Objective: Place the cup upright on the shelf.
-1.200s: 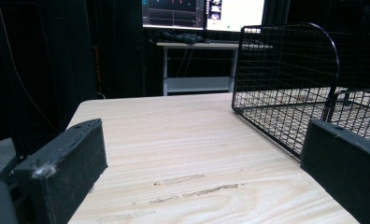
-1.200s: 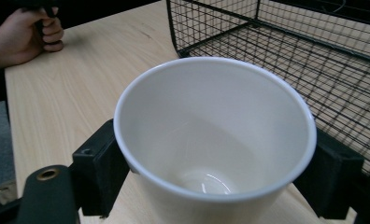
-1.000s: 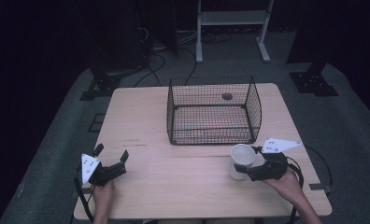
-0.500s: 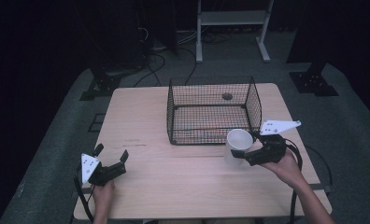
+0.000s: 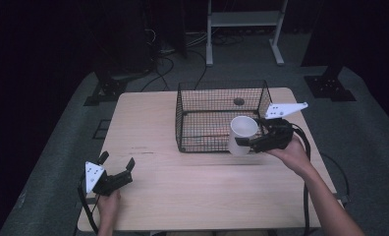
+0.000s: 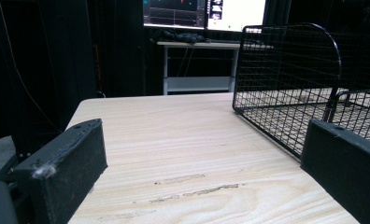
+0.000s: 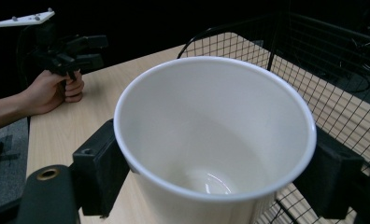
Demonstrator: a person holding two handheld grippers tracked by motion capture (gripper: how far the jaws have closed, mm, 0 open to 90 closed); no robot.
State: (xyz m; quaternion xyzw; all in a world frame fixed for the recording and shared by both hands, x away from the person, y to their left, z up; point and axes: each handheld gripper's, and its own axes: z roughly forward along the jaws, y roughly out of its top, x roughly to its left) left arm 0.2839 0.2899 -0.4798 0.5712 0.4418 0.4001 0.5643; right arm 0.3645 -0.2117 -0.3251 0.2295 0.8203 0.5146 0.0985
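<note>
Pale wood table (image 5: 182, 196): at its near left corner the left gripper (image 5: 118, 171) rests where it was a second ago, jaws spread wide with nothing between them. The right gripper (image 5: 241, 142), jaws clamped on the sides of the white cup (image 5: 242, 133), has lifted off the table's right side and come up against the near right corner of the black wire basket (image 5: 217, 98). The cup, upright and empty, now hangs at the basket's rim.
</note>
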